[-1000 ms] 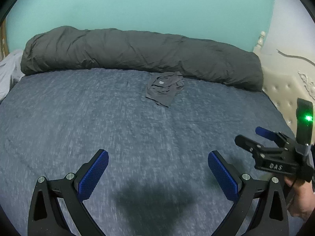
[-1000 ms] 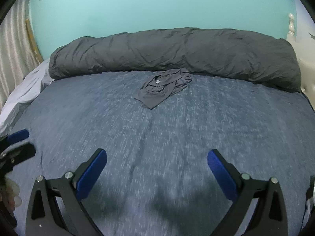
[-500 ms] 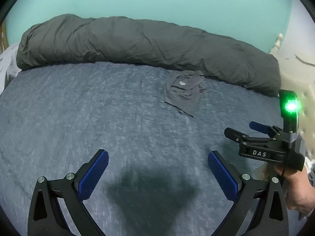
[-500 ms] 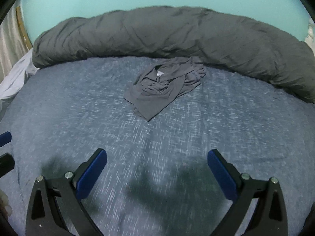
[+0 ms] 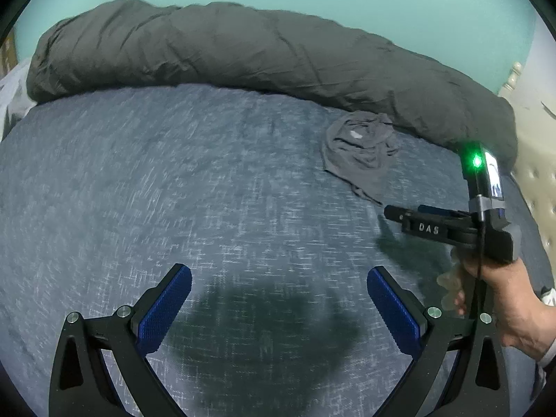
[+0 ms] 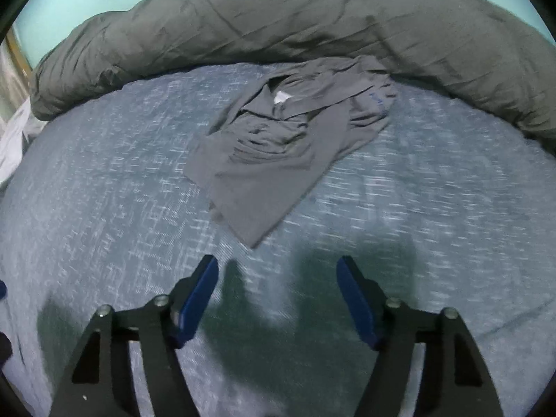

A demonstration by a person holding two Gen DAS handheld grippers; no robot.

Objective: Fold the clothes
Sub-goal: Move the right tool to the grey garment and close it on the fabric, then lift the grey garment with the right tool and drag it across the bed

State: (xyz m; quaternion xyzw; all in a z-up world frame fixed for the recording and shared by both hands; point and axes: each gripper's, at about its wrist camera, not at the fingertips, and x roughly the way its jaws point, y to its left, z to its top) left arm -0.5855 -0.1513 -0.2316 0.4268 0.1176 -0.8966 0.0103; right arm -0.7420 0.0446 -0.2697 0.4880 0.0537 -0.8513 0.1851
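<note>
Grey garment (image 6: 288,139) lies crumpled on the bed (image 6: 104,208), far side, its far edge against the rolled dark duvet (image 6: 312,21). Right hand-held gripper (image 6: 277,299) has just been closing, nothing between the jaws (still apart), near corner of the cloth just beyond the tips. Left hand-held gripper (image 5: 279,309) spread wide over bare bed, empty.

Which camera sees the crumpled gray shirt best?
The right wrist view: the gray shirt lies big and near the middle, its folds and white tag clear. The left wrist view shows it small, off to the right.
</note>
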